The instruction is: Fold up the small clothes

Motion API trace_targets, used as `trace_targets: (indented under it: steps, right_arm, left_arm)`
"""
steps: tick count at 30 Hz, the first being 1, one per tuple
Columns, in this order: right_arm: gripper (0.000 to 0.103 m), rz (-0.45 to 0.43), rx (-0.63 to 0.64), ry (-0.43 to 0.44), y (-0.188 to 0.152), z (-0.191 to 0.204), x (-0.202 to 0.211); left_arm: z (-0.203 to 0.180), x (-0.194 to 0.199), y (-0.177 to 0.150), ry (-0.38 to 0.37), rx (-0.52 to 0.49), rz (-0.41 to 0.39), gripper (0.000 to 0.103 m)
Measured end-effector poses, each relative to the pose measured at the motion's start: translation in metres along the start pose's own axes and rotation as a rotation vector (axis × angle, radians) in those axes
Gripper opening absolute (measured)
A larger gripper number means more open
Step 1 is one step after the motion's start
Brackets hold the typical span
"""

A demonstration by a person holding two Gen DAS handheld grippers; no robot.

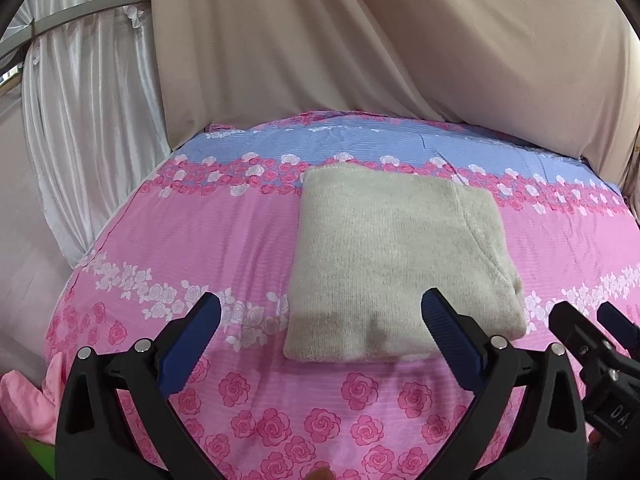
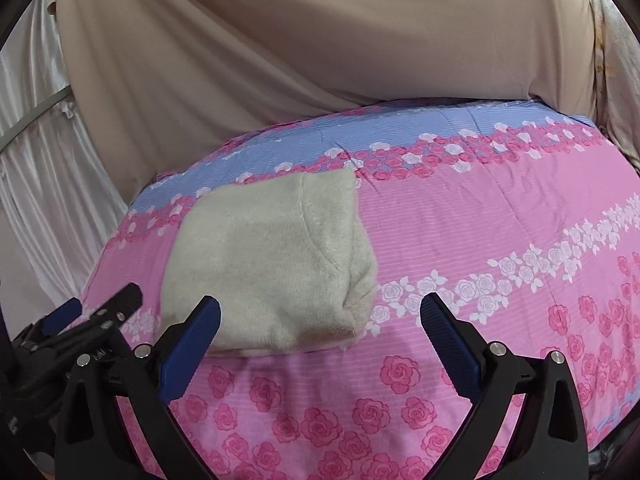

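Note:
A beige fleece garment (image 1: 396, 264) lies folded into a neat rectangle on the pink rose-print bedspread (image 1: 200, 232). It also shows in the right wrist view (image 2: 272, 264), left of centre. My left gripper (image 1: 320, 312) is open and empty, just in front of the garment's near edge. My right gripper (image 2: 320, 312) is open and empty, just right of the garment's near right corner. The right gripper shows at the right edge of the left wrist view (image 1: 596, 332); the left gripper shows at the left edge of the right wrist view (image 2: 92, 312).
Beige drapes (image 1: 360, 40) hang behind the bed, and white satin curtains (image 1: 80, 112) with a metal rail hang to the left. A pink cloth (image 1: 28, 400) lies at the bed's near left corner. The bedspread (image 2: 500, 220) stretches to the right of the garment.

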State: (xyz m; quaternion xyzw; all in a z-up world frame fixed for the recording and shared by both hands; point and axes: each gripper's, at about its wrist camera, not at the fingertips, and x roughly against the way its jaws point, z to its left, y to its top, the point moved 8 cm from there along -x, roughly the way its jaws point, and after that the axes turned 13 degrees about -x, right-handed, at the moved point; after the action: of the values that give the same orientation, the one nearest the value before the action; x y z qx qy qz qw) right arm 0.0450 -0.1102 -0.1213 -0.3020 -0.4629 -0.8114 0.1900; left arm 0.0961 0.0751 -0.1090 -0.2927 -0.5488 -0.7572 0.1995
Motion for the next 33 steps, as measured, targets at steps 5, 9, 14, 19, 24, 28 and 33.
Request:
trace_targets:
  steps: [5, 9, 14, 19, 24, 28, 33]
  right_arm:
    - [0.098, 0.003, 0.037, 0.007, -0.007, 0.007, 0.002]
    - [0.098, -0.003, 0.031, -0.003, -0.008, 0.005, 0.005]
    - [0.098, -0.006, 0.032, -0.004, -0.008, 0.003, 0.008]
    - [0.098, 0.002, 0.043, -0.016, -0.012, 0.001, 0.009]
    - [0.098, 0.007, 0.052, -0.032, -0.015, 0.000, 0.009]
    - [0.098, 0.009, 0.056, -0.034, -0.017, 0.001, 0.009]
    - [0.098, 0.014, 0.052, -0.030, -0.018, 0.001, 0.007]
  left_arm:
    - [-0.004, 0.001, -0.001, 0.003, -0.010, -0.001, 0.098]
    - [-0.005, 0.006, 0.000, 0.031, -0.021, -0.019, 0.098]
    - [-0.006, 0.014, 0.001, 0.073, -0.036, -0.045, 0.098]
    - [-0.007, 0.015, 0.000, 0.069, -0.040, -0.043, 0.098]
    - [-0.008, 0.010, -0.005, 0.071, -0.042, -0.003, 0.098]
    - [-0.008, 0.007, -0.009, 0.059, -0.032, 0.022, 0.098]
    - [-0.009, 0.006, -0.010, 0.063, -0.034, 0.021, 0.098]
